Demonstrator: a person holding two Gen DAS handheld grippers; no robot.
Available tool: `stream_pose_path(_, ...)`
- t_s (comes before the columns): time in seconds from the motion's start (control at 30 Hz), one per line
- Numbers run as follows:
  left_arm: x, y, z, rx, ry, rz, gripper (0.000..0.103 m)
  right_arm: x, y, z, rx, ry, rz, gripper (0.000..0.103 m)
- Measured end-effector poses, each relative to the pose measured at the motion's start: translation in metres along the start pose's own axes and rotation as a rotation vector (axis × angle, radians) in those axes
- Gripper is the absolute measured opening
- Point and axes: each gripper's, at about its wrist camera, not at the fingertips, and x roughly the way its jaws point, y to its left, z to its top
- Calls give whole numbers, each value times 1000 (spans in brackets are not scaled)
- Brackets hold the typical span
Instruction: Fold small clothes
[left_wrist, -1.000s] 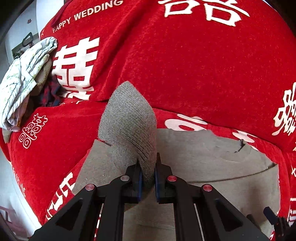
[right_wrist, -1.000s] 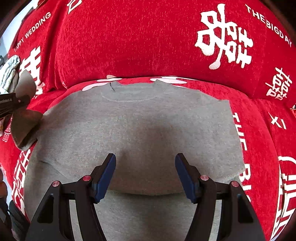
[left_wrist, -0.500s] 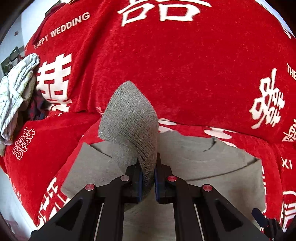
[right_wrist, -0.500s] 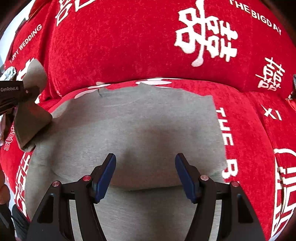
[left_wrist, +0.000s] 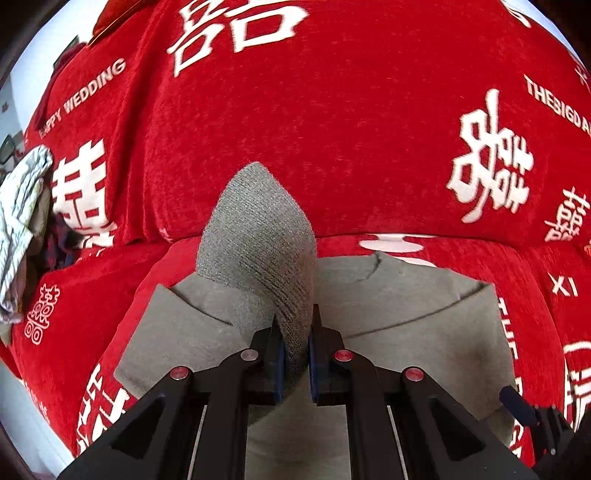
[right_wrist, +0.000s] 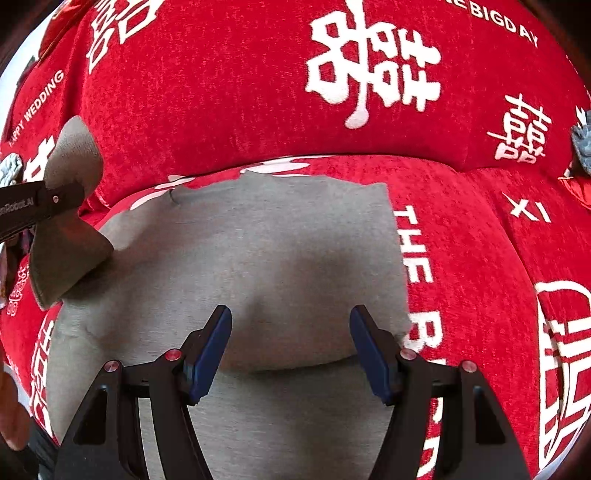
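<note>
Basically, left gripper (left_wrist: 294, 347) is clamped on the grey top's sleeve (left_wrist: 258, 236), lifted mid-frame so it can fold inward. Right gripper (right_wrist: 290, 347), jaws apart and empty, hovers over the top (right_wrist: 258, 240), spread on the red sofa (right_wrist: 240, 92).

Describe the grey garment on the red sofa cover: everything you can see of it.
The grey garment is a plain, soft knit top with a round neckline at its far edge. It lies mostly flat on the red sofa cover, its right side already folded in to a straight edge. The left claw is shut on its ribbed sleeve cuff, lifting that sleeve clear of the body. The right claw hovers open above the lower middle, where a shallow crease runs across.
</note>
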Motion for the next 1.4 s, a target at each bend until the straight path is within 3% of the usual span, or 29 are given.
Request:
stream_pose_path(0.43, -7, -57, -5, 89, -7, -28, 11, -5, -32, 2, 43, -20, -4, 70)
stream_pose_path(0.97, 20, -95, -32, 147, 77, -76, 11, -5, -61, -5, 87, -18, -16, 70)
stream_pose_path(1.13, 30, -96, -39, 130, 116, -199, 11, -5, -65, -5, 87, -19, -27, 70)
stream_pose_path(1.27, 45, -85, -43, 61, 174, -327, 11, -3, -70, -7, 99, -14, -31, 70)
stream_pose_path(1.4, 49, -77, -45, 34, 191, -401, 12, -2, -72, -8, 104, -9, -34, 70)
